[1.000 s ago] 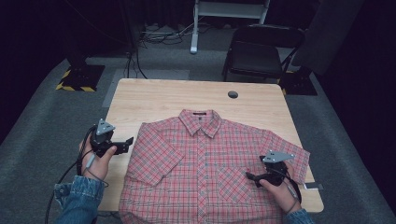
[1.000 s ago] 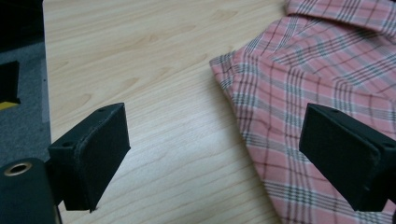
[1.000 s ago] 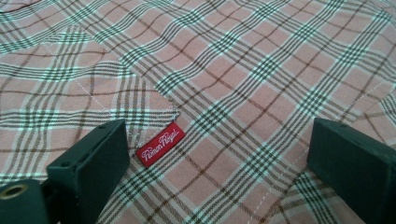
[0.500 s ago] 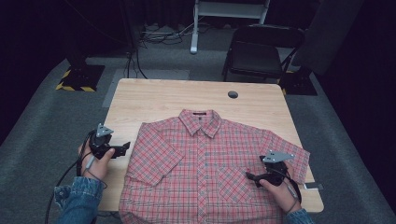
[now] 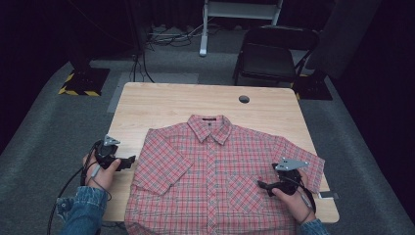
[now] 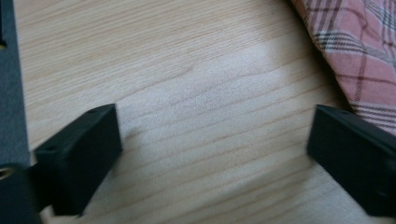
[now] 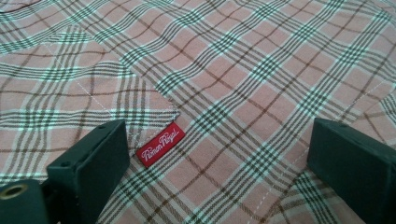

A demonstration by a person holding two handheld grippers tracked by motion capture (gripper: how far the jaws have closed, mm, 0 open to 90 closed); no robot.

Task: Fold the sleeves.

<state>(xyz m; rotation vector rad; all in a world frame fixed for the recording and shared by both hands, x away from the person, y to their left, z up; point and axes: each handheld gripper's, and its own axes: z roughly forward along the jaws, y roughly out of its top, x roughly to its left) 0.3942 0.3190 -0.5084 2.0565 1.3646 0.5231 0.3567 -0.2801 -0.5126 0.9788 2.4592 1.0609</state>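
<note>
a red plaid short-sleeved shirt (image 5: 215, 181) lies spread flat, front up, on the near half of a light wooden table (image 5: 171, 105), collar toward the far edge and hem at the near edge. its sleeves stretch out to either side, and a chest pocket (image 5: 243, 192) sits on the half nearer the right hand.

the left gripper (image 5: 128, 163) is held low over bare wood just beside the shirt's left sleeve (image 5: 164, 159), apart from the cloth. its jaws have just been opening and stand wide, with nothing between them but the tabletop; in the left gripper view the sleeve's edge (image 6: 355, 51) shows in the upper right corner, close to one jaw, though whether that jaw touches the fabric is hard to tell from this angle.

the right gripper (image 5: 262, 186) hovers over the shirt by the chest pocket, the person's hand (image 5: 293, 203) behind it. its jaws are also spread wide and clamp nothing. in the right gripper view they frame the pocket's corner (image 7: 170, 109) and a small red brand label (image 7: 160, 144) sewn at its edge, the cloth lying flat beneath.

a small dark round hole (image 5: 243, 99) sits in the table beyond the collar. past the table's far right corner stands a black chair (image 5: 271, 56) on grey carpet.
</note>
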